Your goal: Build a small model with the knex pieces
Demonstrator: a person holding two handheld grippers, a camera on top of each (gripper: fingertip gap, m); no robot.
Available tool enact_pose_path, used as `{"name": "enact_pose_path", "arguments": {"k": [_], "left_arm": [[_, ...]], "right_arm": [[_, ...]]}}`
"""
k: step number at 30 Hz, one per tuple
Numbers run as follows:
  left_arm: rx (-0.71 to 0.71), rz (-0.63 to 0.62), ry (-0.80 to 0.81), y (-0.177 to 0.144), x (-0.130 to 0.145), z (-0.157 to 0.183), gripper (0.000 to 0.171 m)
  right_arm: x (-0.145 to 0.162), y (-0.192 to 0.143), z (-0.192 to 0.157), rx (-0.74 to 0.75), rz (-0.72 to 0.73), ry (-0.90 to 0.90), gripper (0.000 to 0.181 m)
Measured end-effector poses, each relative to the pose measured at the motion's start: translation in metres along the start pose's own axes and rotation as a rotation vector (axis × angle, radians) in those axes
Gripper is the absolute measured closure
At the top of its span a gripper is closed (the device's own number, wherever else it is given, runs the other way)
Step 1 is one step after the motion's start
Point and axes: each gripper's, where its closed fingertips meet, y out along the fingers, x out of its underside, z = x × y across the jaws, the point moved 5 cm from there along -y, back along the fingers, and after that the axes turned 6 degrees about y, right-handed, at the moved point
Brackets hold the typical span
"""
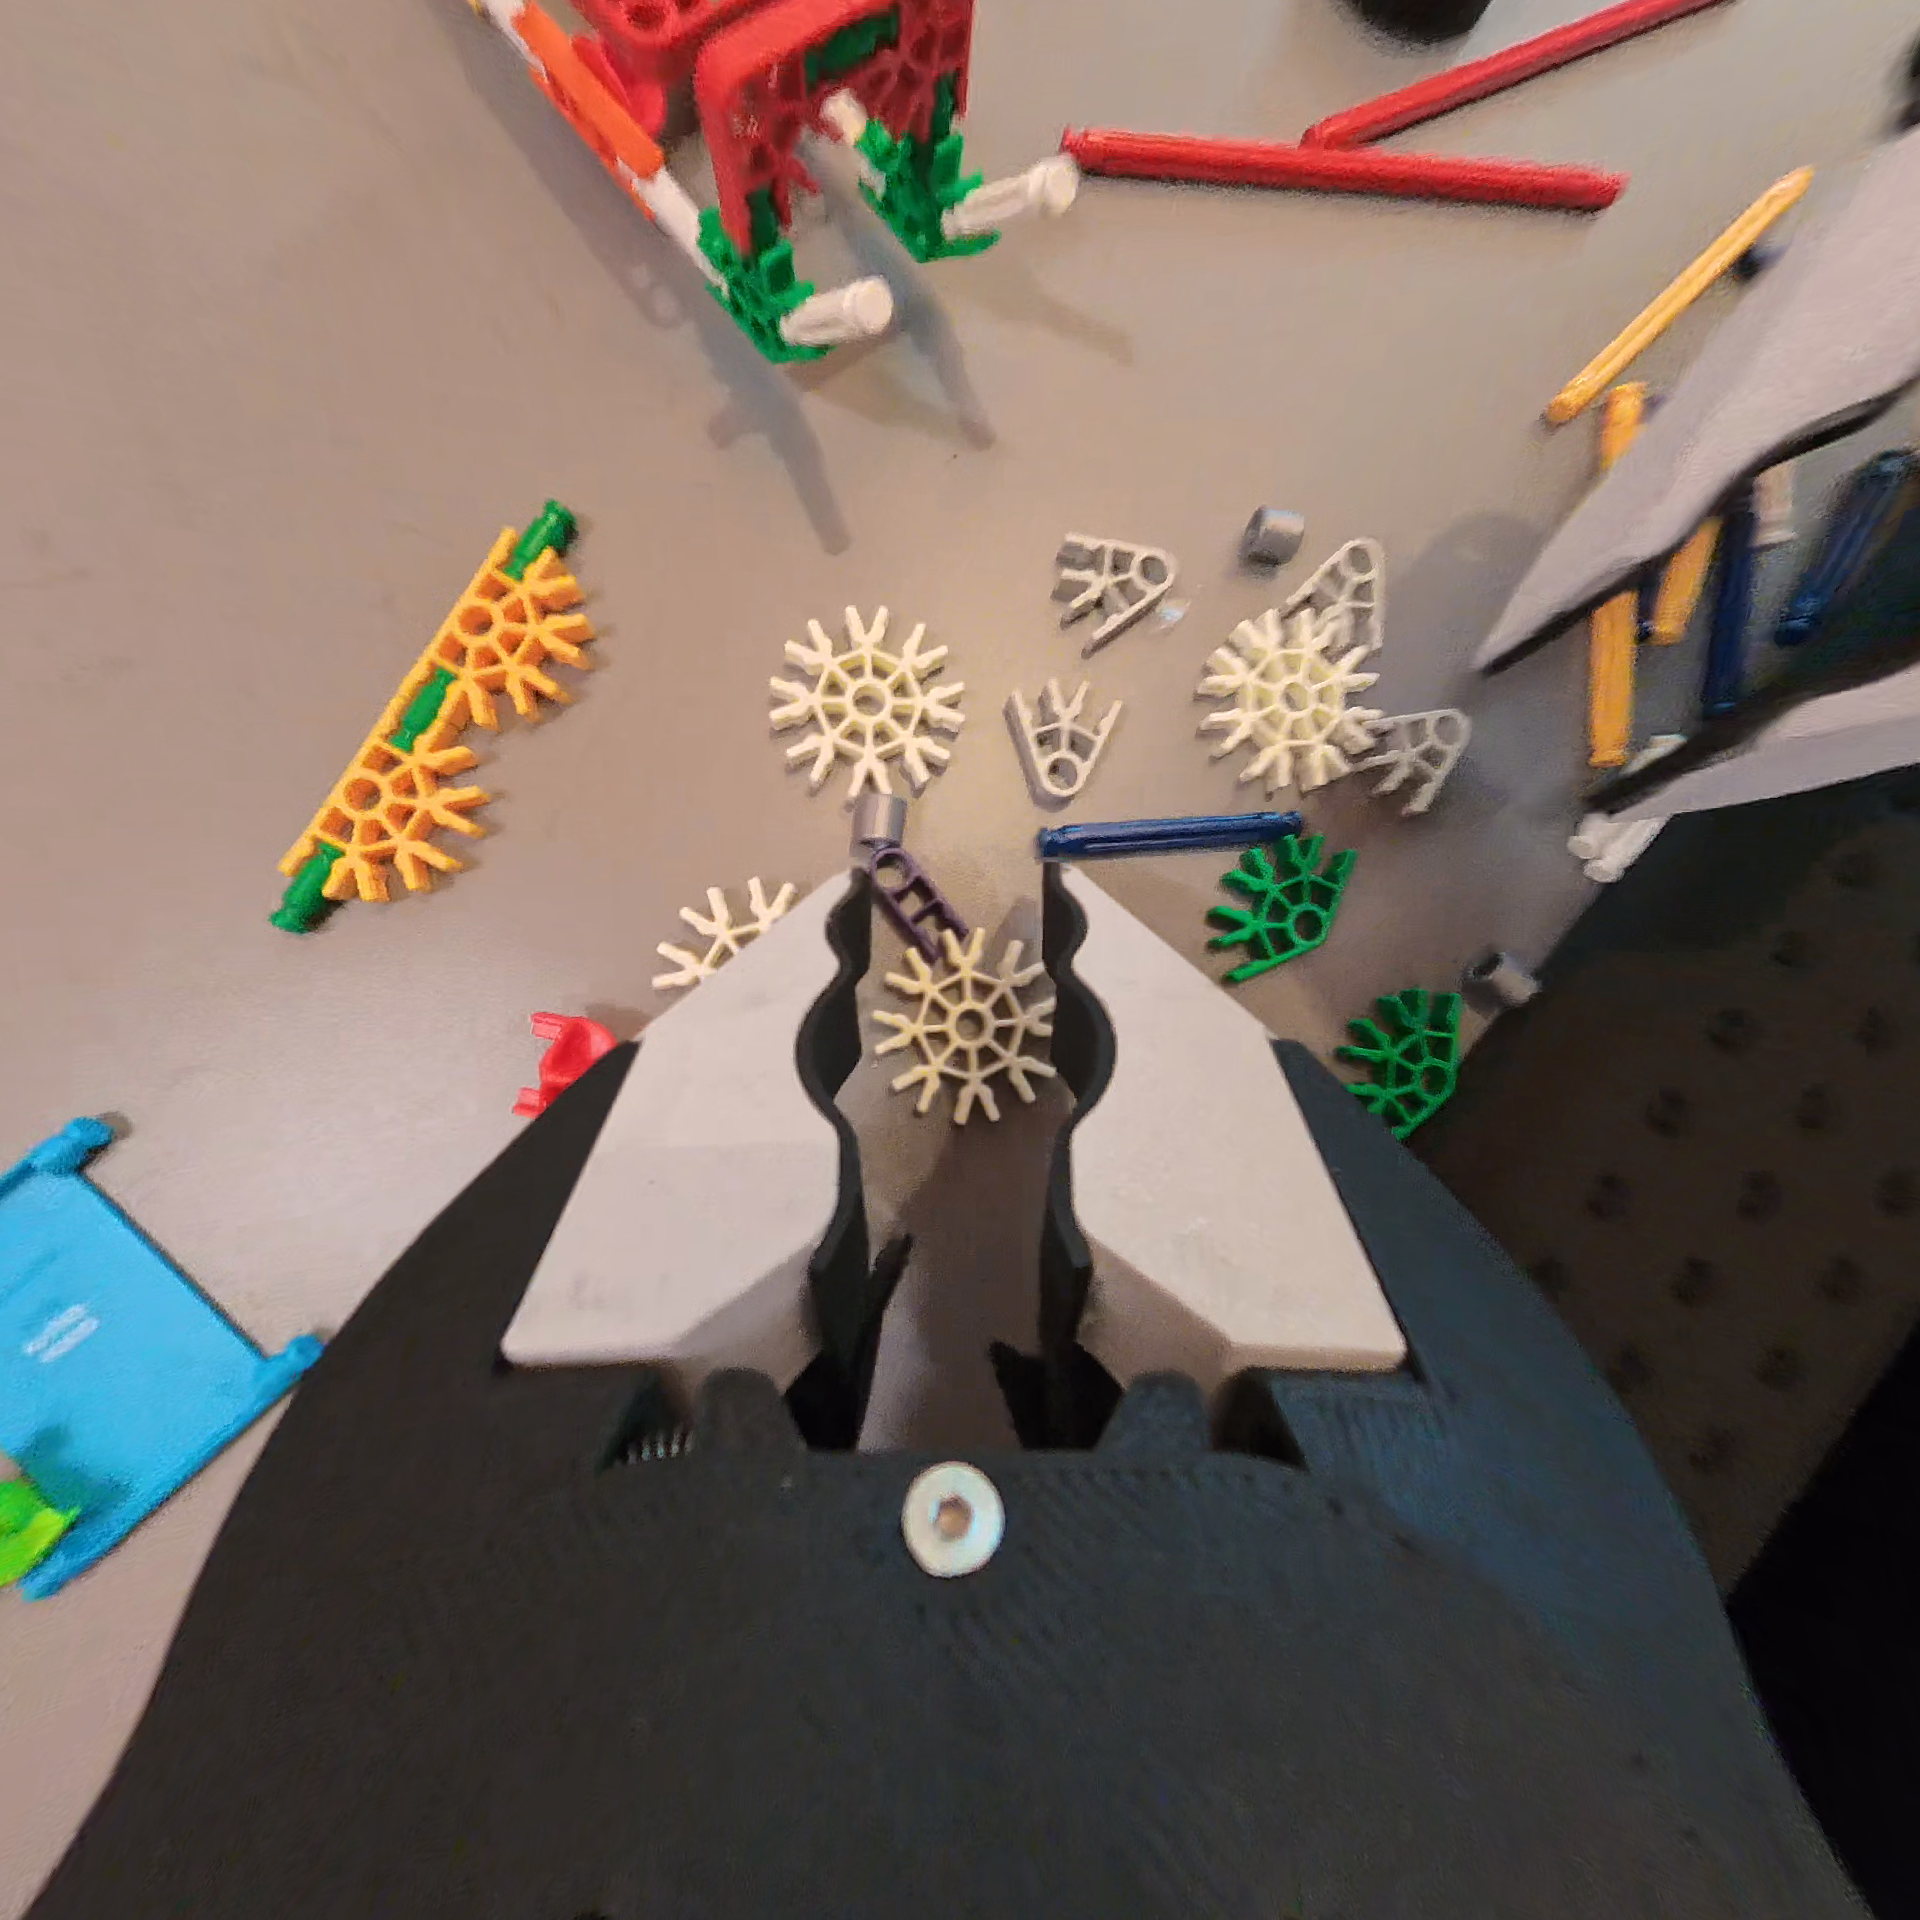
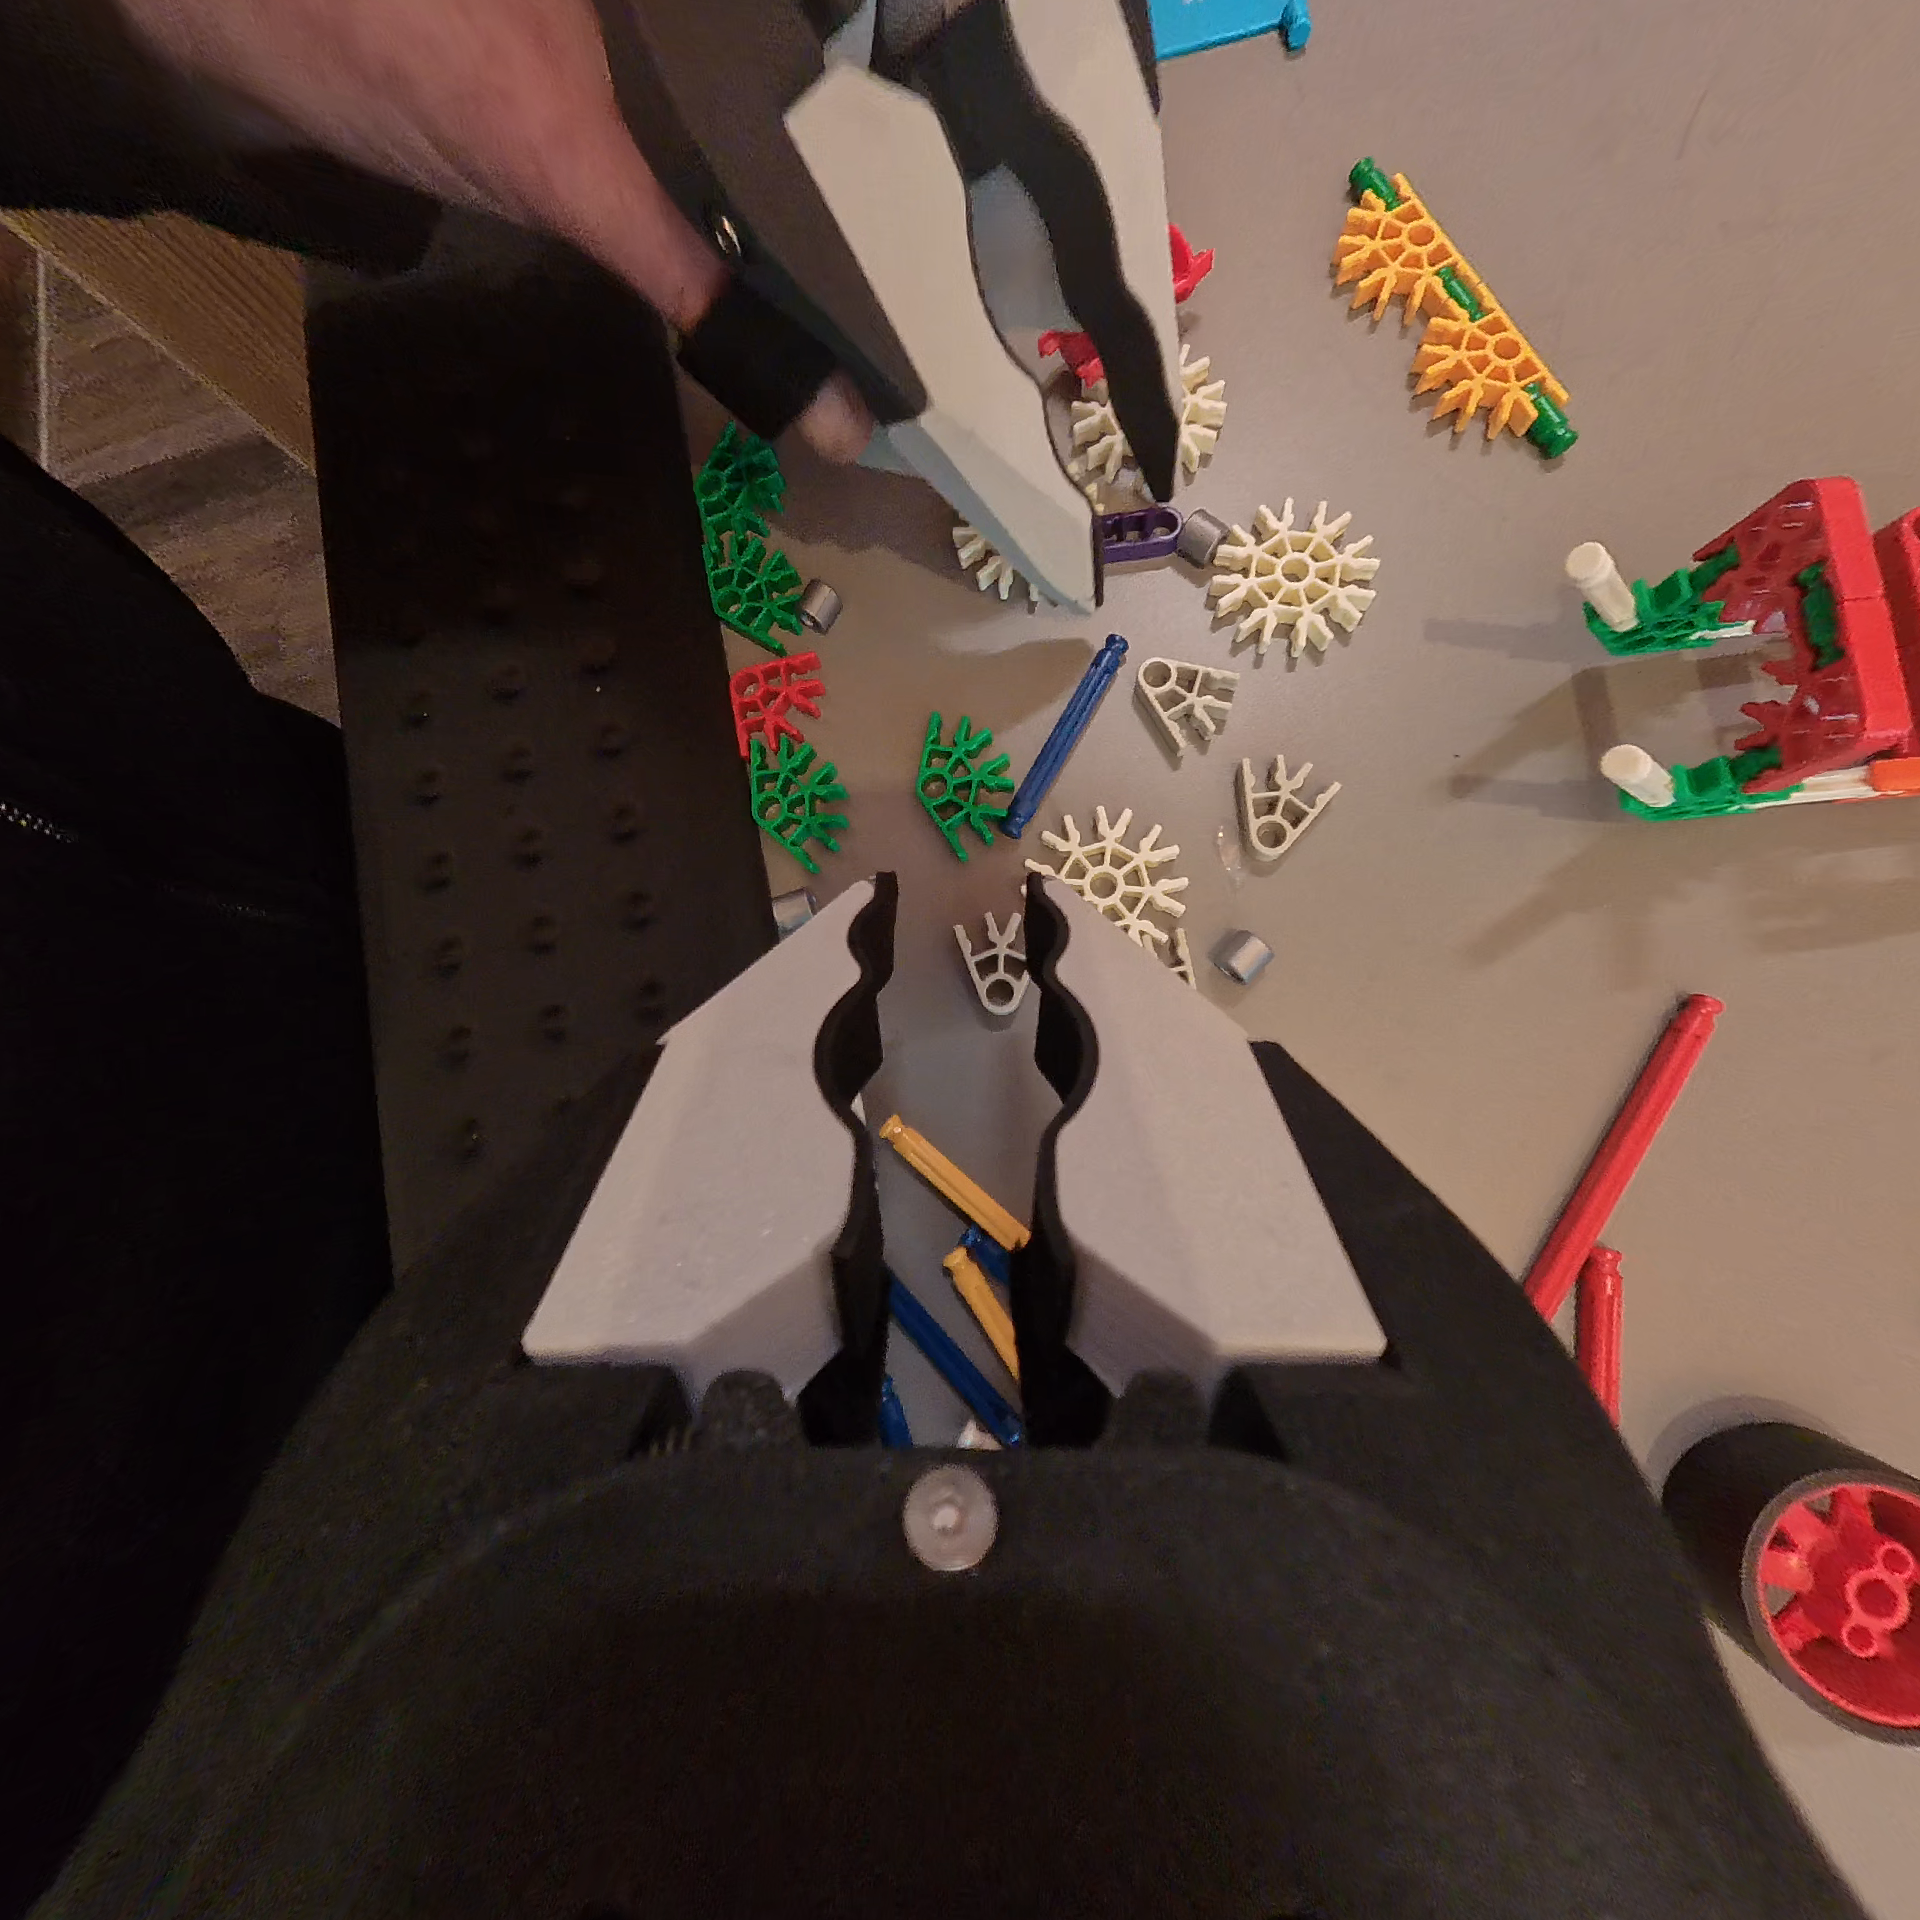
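My left gripper (image 1: 951, 894) is open, low over the grey table (image 1: 260, 364). A cream snowflake connector (image 1: 966, 1023) lies between its fingers, and a small purple connector (image 1: 914, 904) with a grey spacer (image 1: 880, 821) lies at its tips. The right wrist view shows the left gripper (image 2: 1127, 540), held by a hand (image 2: 499, 135), with the purple connector (image 2: 1138, 530) between its fingertips. My right gripper (image 2: 958, 894) is open and empty over a grey fan connector (image 2: 997, 971). Yellow rods (image 2: 956, 1184) and blue rods (image 2: 945, 1351) lie under it.
A red and green built assembly (image 2: 1808, 665) stands far right, an orange connector strip (image 2: 1444, 312) beyond it. Long red rods (image 2: 1621, 1143) and a black wheel (image 2: 1829, 1590) lie right. Green connectors (image 2: 961, 784) and a blue rod (image 2: 1065, 732) lie between the grippers. A black perforated board (image 2: 520, 727) borders the table.
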Motion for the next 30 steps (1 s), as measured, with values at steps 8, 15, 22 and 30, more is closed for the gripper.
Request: {"name": "enact_pose_path", "arguments": {"k": [8, 15, 22, 30], "left_arm": [[-0.090, 0.022, -0.025, 0.006, 0.006, -0.003, 0.164], [-0.028, 0.073, -0.031, 0.002, 0.010, 0.004, 0.166], [0.173, 0.306, -0.165, -0.026, -0.007, -0.003, 0.165], [0.664, 0.621, -0.518, -0.068, -0.027, -0.016, 0.166]], "right_arm": [[-0.001, -0.005, 0.003, -0.001, 0.021, -0.008, 0.159], [-0.020, -0.008, 0.008, -0.008, 0.048, -0.059, 0.158], [-0.047, -0.010, 0.016, 0.037, 0.107, -0.134, 0.154], [-0.103, -0.020, 0.004, 0.111, 0.263, -0.396, 0.150]]}}
